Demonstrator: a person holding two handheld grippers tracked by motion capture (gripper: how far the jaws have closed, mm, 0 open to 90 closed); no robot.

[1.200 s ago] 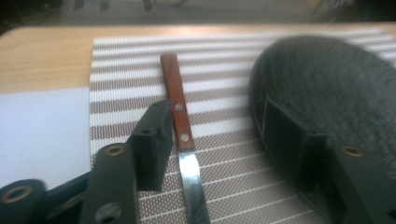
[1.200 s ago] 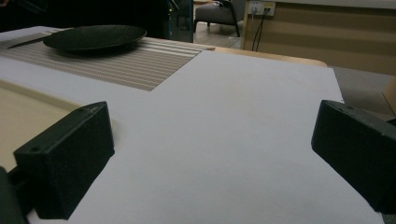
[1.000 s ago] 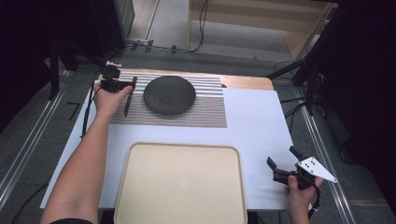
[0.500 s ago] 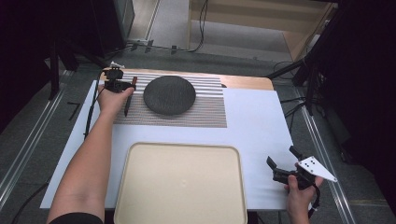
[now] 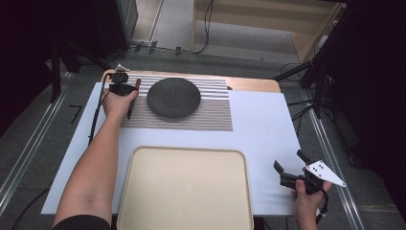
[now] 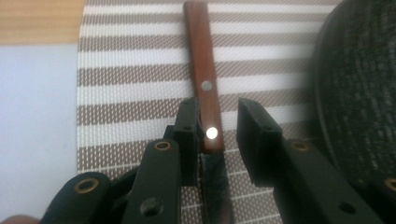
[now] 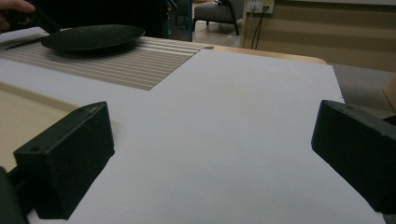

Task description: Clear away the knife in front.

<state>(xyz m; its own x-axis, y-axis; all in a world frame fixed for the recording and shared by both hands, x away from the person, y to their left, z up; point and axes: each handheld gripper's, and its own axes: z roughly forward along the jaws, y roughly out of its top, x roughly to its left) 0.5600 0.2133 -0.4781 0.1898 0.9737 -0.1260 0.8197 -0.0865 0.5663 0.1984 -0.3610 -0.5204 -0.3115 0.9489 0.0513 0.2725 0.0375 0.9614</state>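
Note:
A knife with a reddish wooden handle (image 6: pixel 204 70) lies on the striped placemat (image 5: pixel 206 115), just left of a dark round plate (image 5: pixel 173 97). My left gripper (image 6: pixel 219 106) is down over the knife (image 5: pixel 136 86), where handle meets blade. Its jaws have just been closing with the handle between them. The left pad touches the wood; a gap remains at the right pad. The plate (image 6: pixel 359 93) sits close on the right. My right gripper (image 5: pixel 290 162) rests low at the table's near right corner, open (image 7: pixel 210 154) over bare white surface with nothing between its jaws.
A large beige tray (image 5: pixel 184 191) lies at the front centre; its edge (image 7: pixel 23 112) is left of the right gripper. The white table sheet (image 5: pixel 263 129) spreads to the right of the placemat. The plate (image 7: pixel 91 36) stands far off, with a wooden strip behind the mat.
The left hand has sunk a little onto the knife beside the plate. The right hand and gripper have not moved.

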